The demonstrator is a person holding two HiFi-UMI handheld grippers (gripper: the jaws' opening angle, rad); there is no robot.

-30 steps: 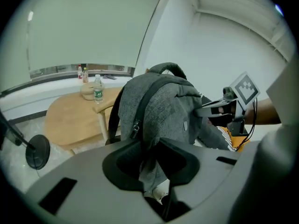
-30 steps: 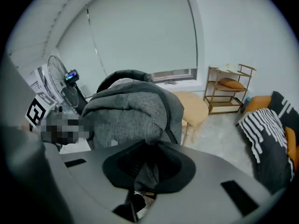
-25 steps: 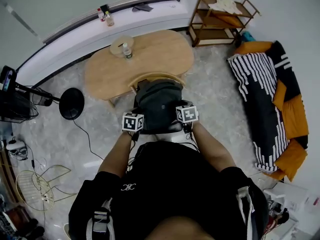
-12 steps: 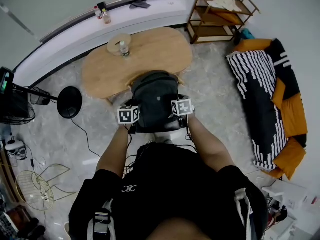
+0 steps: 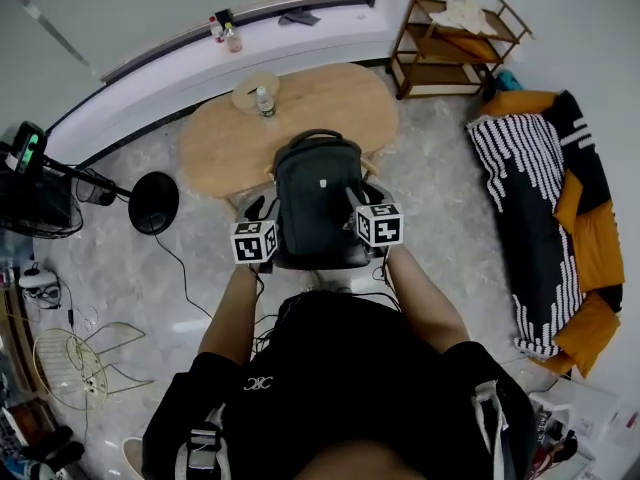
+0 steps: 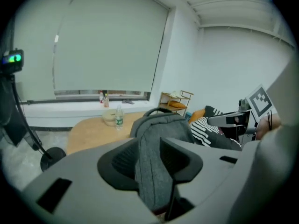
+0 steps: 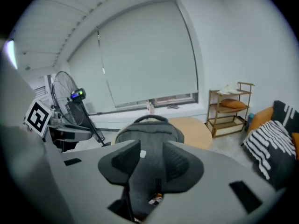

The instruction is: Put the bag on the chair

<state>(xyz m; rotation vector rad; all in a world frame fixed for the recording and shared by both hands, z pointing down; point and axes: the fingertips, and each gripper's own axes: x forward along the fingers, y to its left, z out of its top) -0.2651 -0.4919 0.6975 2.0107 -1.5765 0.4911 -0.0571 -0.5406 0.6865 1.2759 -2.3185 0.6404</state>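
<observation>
Grey bag (image 5: 318,193) sat on the chair (image 5: 315,262), its fabric slack between parted jaws. The left gripper (image 6: 148,149) was closing and the right gripper (image 7: 152,160) stood apart. Snagged cloth could drag it off.

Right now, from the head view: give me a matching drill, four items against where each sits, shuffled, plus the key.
Things:
1. bag
2. water bottle
3. wooden shelf
4. fan's round base

Places:
A. on the floor, left of the table
B. in the far right corner, against the wall
C. at the table's near edge
D. standing on the table

Pairs: 1-C, 2-D, 3-B, 4-A
</observation>
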